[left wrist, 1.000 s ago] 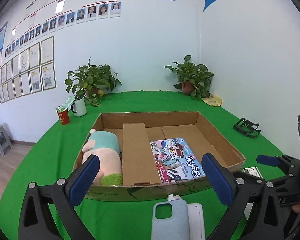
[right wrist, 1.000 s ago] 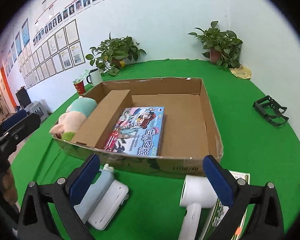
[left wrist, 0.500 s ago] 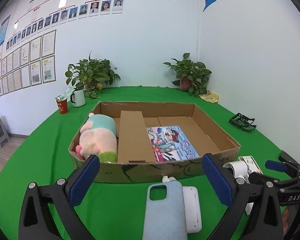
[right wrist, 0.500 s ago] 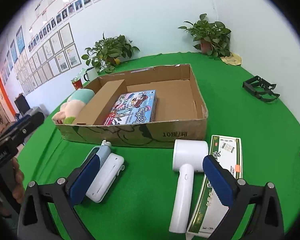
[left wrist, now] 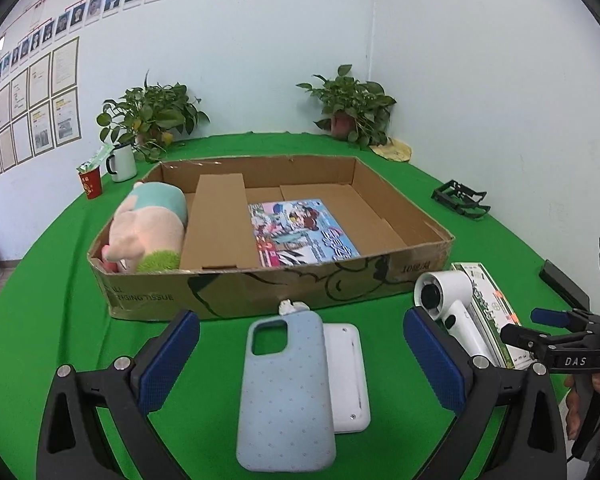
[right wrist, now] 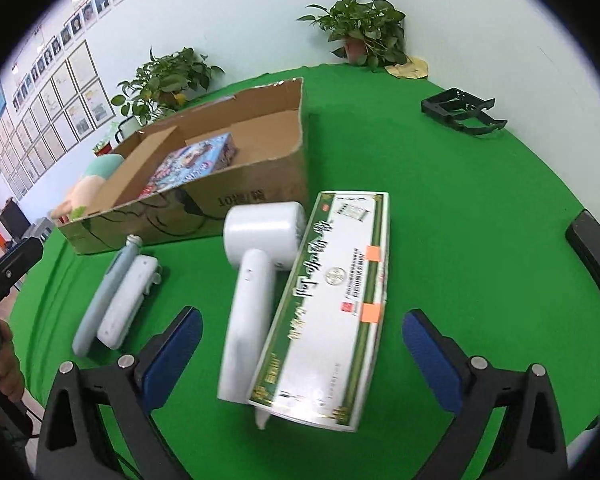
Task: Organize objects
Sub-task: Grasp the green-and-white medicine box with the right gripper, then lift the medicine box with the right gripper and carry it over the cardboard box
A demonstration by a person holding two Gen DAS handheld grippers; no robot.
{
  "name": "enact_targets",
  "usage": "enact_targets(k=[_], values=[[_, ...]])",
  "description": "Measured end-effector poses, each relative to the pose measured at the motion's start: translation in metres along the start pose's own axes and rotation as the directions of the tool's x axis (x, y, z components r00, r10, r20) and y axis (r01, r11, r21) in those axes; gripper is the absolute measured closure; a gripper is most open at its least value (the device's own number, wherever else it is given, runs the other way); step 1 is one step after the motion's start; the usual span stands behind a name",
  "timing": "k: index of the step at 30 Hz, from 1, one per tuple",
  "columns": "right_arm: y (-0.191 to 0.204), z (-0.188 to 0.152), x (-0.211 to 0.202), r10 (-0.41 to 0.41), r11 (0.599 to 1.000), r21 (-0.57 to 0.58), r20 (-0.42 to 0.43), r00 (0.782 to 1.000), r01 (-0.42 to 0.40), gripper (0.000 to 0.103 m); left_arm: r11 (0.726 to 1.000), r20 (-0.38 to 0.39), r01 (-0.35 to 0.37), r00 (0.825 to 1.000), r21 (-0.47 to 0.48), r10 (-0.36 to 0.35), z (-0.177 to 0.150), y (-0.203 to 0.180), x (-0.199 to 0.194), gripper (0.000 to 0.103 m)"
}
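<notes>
White-walled room, green table, cardboard box, potted plants, both grippers' jaws wide apart, empty

Phone case overlaps power bank before the box; dryer right.

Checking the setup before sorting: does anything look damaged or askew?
The cardboard box has a ragged, torn near-right corner edge. The green-and-white carton lies tilted, propped on the white hair dryer.
</notes>
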State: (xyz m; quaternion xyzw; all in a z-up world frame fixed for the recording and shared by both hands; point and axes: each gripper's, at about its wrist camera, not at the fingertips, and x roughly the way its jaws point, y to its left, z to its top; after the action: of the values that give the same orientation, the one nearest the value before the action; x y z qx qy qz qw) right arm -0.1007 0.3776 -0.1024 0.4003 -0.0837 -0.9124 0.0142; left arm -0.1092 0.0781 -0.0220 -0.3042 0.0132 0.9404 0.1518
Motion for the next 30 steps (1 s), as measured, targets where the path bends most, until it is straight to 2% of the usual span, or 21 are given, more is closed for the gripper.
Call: enact_targets(k=[3, 5, 10, 17, 19, 22, 26, 27, 30], values=[[-0.007, -0.004, 0.009, -0.024, 1.0, 0.006, -0.038, 0.999, 0.025, 0.006, 1.0, -0.027, 0.002, 1.0, -0.011, -0.002, -0.003, -0.003, 0.007, 0.0], [-0.011, -0.008, 0.016, -0.019, 1.0, 0.012, -0.073, 0.997, 0.02, 0.017, 1.0, -0.044, 0.018, 0.999, -0.014, -0.019, -0.004, -0.006, 0.011, 0.0], [-0.013, -0.017, 0.028, -0.023, 1.0, -0.011, -0.128, 0.992, 0.021, 0.032, 0.995, -0.085, 0.101, 0.991, -0.016, -0.102, -0.002, -0.022, 0.018, 0.0], [-0.026, -0.031, 0.012, -0.036, 0.999, -0.027, -0.098, 0.995, 0.034, 0.039, 0.97, -0.137, 0.241, 0.962, 0.017, -0.236, 0.003, -0.062, 0.03, 0.0], [-0.032, -0.036, 0.006, -0.037, 0.999, -0.011, -0.098, 0.995, 0.036, 0.039, 0.956, -0.169, 0.292, 0.944, 0.026, -0.283, 0.002, -0.077, 0.037, 0.0], [-0.037, -0.044, -0.002, -0.017, 1.0, 0.009, -0.1, 0.995, 0.018, 0.039, 0.931, -0.227, 0.365, 0.908, 0.01, -0.353, -0.001, -0.094, 0.049, 0.0], [-0.037, -0.055, -0.011, 0.029, 0.999, 0.037, -0.102, 0.994, -0.026, 0.04, 0.878, -0.305, 0.476, 0.83, -0.05, -0.467, -0.008, -0.116, 0.062, 0.0], [-0.038, -0.057, -0.014, 0.052, 0.997, 0.055, -0.1, 0.994, -0.047, 0.04, 0.858, -0.328, 0.509, 0.802, -0.062, -0.499, -0.01, -0.124, 0.066, 0.0], [-0.043, -0.062, -0.022, 0.113, 0.987, 0.126, -0.084, 0.99, -0.102, 0.04, 0.813, -0.368, 0.575, 0.74, -0.086, -0.563, -0.017, -0.142, 0.07, 0.002]])
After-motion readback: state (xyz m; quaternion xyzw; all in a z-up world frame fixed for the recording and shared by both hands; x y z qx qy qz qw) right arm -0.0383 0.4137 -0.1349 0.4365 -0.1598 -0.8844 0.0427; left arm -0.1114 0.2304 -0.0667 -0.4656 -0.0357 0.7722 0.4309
